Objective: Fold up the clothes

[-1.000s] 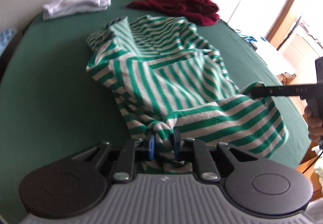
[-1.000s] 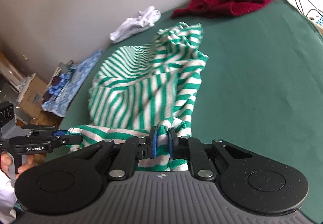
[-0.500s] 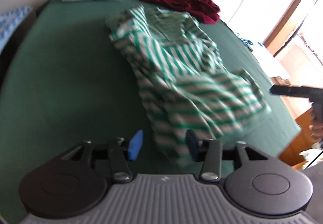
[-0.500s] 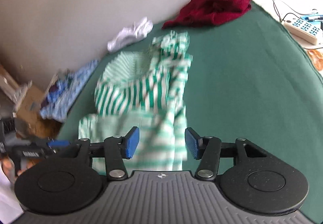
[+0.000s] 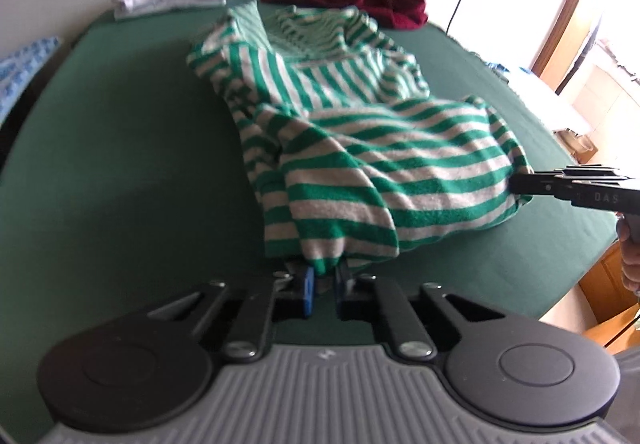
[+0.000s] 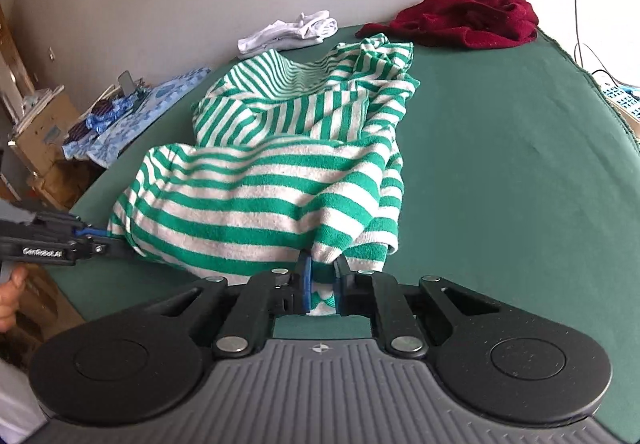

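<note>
Your right hand point(image 5: 630, 256) is cut off at the left wrist view's 3 o'clock edge; your left hand point(image 6: 10, 298) at 9 o'clock in the other. Cardboard-box point(image 6: 38, 132) clutter there is too small to identify.

Left wrist view: looks from just behind the left gripper point(image 5: 322, 286), low over the near edge of the green table point(image 5: 120, 184), facing the far wall.
Right wrist view: same low seat behind the right gripper point(image 6: 322, 284), facing far and slightly left.
Nearness: both very close to the striped garment point(image 5: 380, 172).
Shared: garment, red cloth point(image 6: 472, 18), white cloth point(image 6: 288, 32); each view shows the other gripper at its edge.
</note>
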{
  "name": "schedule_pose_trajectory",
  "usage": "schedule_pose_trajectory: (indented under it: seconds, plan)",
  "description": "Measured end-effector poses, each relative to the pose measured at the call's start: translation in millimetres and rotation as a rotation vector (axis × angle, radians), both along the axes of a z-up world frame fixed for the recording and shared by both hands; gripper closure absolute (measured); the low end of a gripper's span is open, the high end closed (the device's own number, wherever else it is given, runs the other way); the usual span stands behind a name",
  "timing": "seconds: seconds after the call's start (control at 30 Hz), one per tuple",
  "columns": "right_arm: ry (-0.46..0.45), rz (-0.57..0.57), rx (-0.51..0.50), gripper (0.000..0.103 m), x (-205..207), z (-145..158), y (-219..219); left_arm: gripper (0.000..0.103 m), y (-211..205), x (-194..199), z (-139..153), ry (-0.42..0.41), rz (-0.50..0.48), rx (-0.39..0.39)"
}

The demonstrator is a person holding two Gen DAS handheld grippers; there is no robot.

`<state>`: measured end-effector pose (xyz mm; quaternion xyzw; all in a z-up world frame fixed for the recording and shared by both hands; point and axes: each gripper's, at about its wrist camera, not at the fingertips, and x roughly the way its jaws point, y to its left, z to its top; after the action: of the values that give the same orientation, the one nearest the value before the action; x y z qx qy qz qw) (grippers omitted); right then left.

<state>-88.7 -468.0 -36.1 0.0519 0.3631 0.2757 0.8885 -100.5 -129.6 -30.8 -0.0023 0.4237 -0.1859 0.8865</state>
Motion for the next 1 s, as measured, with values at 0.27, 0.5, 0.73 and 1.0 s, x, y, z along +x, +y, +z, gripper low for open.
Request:
schedule_pose_trajectory:
  seconds: [0.27,0.5,0.73,1.0]
  plan:
    - [-0.040,0.050,0.008,0.094,0,21,-13,0.103,25,-14,28,-0.066,-0.013,0.066]
    - [0.013,0.017,-0.018,0.094,9,-10,-6,0.102,14,-22,24,-0.049,-0.027,-0.043]
    - [-0.028,0.006,0.024,0.094,12,5,-6,0.083,-64,-18,9,-0.146,-0.189,0.126]
    - [-0.052,-0.010,-0.037,0.096,9,10,-5,0.087,-42,-11,-8,-0.072,-0.182,0.260]
